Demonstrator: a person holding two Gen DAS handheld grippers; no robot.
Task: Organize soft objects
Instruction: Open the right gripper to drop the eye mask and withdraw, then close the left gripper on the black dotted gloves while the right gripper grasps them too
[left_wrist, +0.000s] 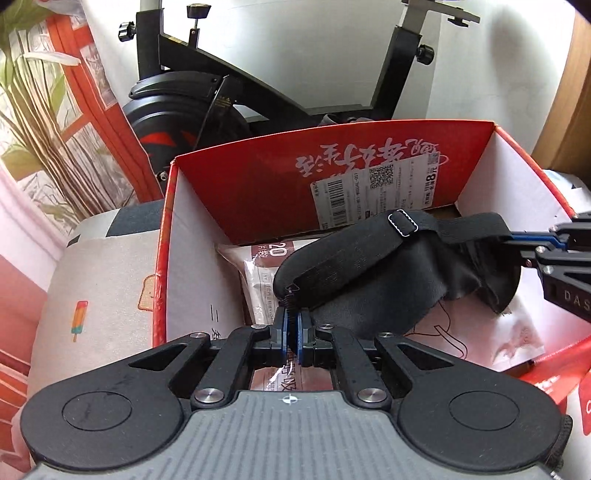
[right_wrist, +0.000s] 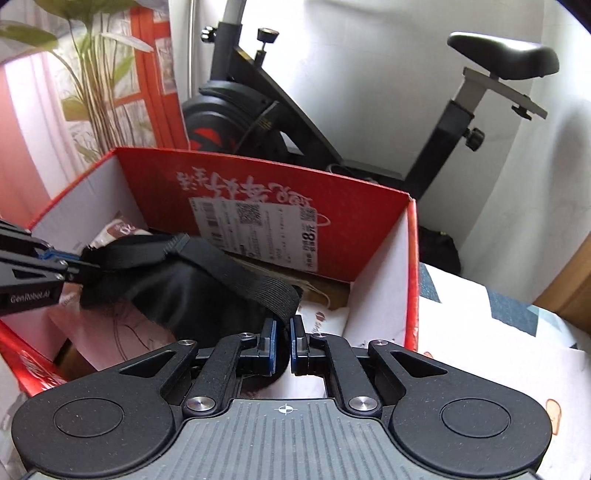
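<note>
One black sleep mask (left_wrist: 373, 266), stretched between two grippers over open red box (left_wrist: 166, 236), hanging just above the packets lying inside. Left gripper (left_wrist: 291, 325) tilted steeply down, blue pads (left_wrist: 282, 326) clamped tight on one frayed end of mask. Right gripper (right_wrist: 282, 332) likewise angled down, jaws closed on elastic strap (right_wrist: 258, 284) at mask's other end. Two grippers, one mask, one box, one shipping label (right_wrist: 255, 229) stuck upside down on far inner wall. At least two pale packets under mask: one brown-and-white with printed numerals (left_wrist: 258, 266), one white with pink drawing (left_wrist: 498, 332). Exercise bike (right_wrist: 280, 122) behind box in both views; saddle (right_wrist: 502, 55) visible only from right wrist. Leafy plant (left_wrist: 37, 122) at far left. Patterned cloth with popsicle print (left_wrist: 79, 319) visible only from left wrist.
</note>
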